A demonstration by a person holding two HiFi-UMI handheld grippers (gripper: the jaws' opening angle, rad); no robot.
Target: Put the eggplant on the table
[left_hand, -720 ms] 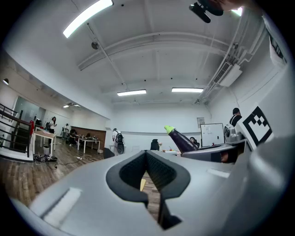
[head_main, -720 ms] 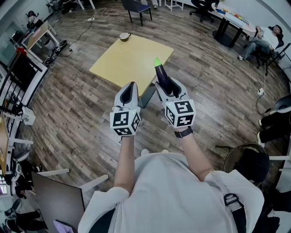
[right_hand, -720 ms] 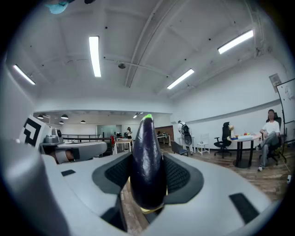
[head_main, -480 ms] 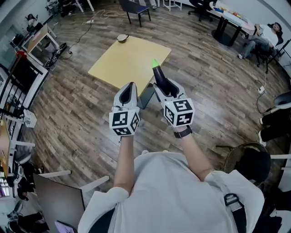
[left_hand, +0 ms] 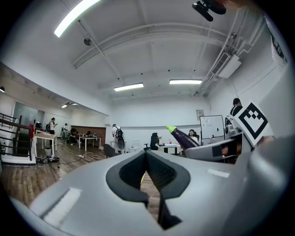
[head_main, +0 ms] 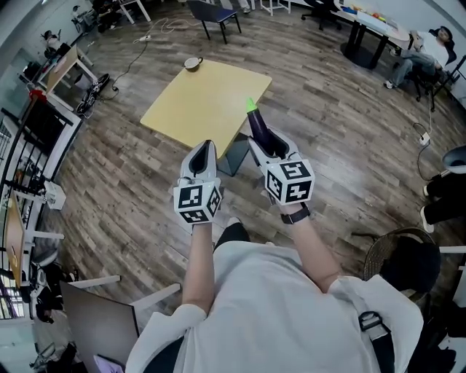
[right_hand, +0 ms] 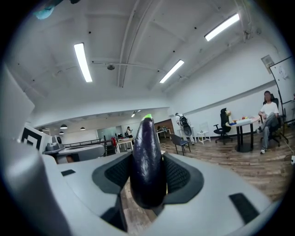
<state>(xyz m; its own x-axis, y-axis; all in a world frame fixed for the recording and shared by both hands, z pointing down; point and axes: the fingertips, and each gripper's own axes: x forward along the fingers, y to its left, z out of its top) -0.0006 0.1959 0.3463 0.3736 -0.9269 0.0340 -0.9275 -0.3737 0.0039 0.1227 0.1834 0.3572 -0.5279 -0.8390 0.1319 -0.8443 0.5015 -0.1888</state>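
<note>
A dark purple eggplant (head_main: 257, 124) with a green stem tip sticks out forward from my right gripper (head_main: 266, 142), whose jaws are shut on its thick end. In the right gripper view the eggplant (right_hand: 147, 161) stands upright between the black pads (right_hand: 177, 175). My left gripper (head_main: 202, 156) is held level beside it, shut with nothing in it; its pads (left_hand: 156, 173) meet in the left gripper view, where the eggplant (left_hand: 184, 136) shows at the right. Both grippers hang in the air short of the square yellow table (head_main: 191, 105), over the wooden floor.
A small bowl (head_main: 193, 63) sits at the table's far corner. A dark chair (head_main: 207, 12) stands beyond the table. At the far right a long desk (head_main: 371, 22) has a seated person (head_main: 426, 51) beside it. Desks and cables line the left wall.
The table has slid slightly up and left in the head view as the person steps; a knee now shows below the grippers. Both grippers keep their pose and the eggplant stays gripped.
</note>
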